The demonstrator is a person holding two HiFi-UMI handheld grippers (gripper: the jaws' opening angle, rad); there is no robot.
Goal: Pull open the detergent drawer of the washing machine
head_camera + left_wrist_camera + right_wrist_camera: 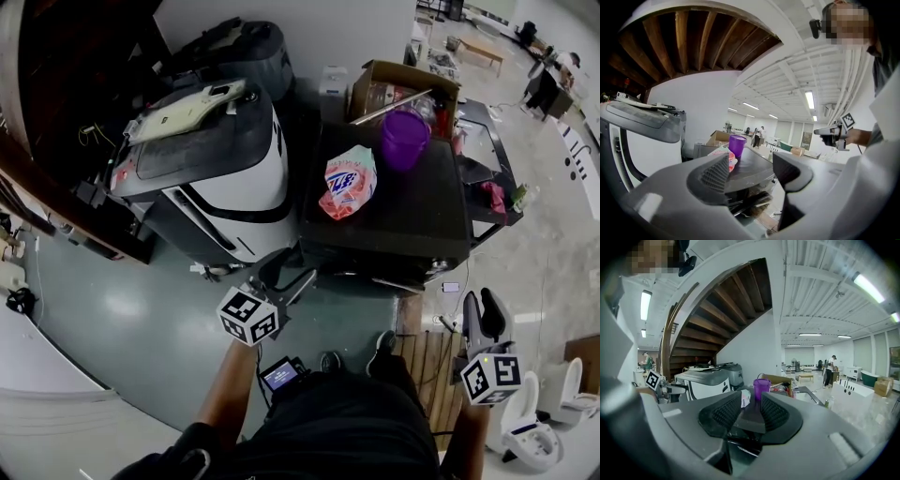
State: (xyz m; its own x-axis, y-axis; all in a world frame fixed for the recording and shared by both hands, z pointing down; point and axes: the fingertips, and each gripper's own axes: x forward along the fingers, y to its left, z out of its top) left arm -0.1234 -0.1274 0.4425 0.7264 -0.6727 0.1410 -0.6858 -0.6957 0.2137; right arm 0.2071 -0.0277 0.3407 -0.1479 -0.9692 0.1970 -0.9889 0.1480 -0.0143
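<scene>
The washing machine (394, 220) is the black-topped box in the middle of the head view; its front face, where the detergent drawer would be, is hidden under the top. My left gripper (286, 269) hangs just short of the machine's front left corner. Its jaws stand open with nothing between them (751, 168), and they frame the black top (750, 171). My right gripper (482, 306) is off the front right corner, apart from the machine. Its pads are only a narrow gap apart and hold nothing (751, 404).
On the machine's top lie a pink detergent bag (349, 183) and a purple cup (405, 139). A cardboard box (403, 89) stands behind them. A white and grey appliance (211, 178) stands to the left, and wooden boards (433, 361) lie by my feet. Stairs rise at the far left.
</scene>
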